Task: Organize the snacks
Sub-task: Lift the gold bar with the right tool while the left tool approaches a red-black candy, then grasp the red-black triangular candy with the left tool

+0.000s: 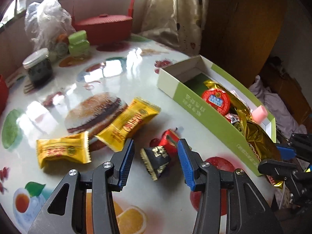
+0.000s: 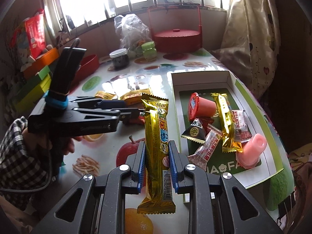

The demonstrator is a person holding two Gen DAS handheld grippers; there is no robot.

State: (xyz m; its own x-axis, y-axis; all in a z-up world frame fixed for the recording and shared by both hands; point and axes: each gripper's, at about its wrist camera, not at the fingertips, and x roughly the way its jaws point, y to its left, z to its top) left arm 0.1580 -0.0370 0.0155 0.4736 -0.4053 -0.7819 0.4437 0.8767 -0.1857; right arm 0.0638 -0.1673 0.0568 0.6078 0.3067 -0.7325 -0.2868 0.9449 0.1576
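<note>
right claw (image 2: 157, 162) is clamped on a long gold snack bar (image 2: 156, 136), gripped near its lower half w/ the top end sticking up free, just left of the green box (image 2: 280, 136). box already holds a red jelly cup (image 2: 200, 106), a pink jelly cup (image 2: 251, 150), another gold bar (image 2: 227, 122) and a few small wrapped sweets. left claw (image 1: 156, 159) has its jaws apart, straddling a small black candy (image 1: 156, 159) on the surface (image 1: 117, 68) w/o pressing it; a red candy (image 1: 168, 138) sits touching or just behind it, and two yellow packets (image 1: 130, 122) lie near to the left.

risks, imo:
- gold bar is long and slick; held off-centre it may pivot or slip as it goes over the box wall, or catch the rim and land outside.
- dropped on the pile, it could knock the pink cup, which sits close to the near wall.
- left claw closing may pinch the red candy too, or nudge the black one out sideways, since the wrapper is small and glossy.
- both claws are near each other by the box corner, so they could bump.
</note>
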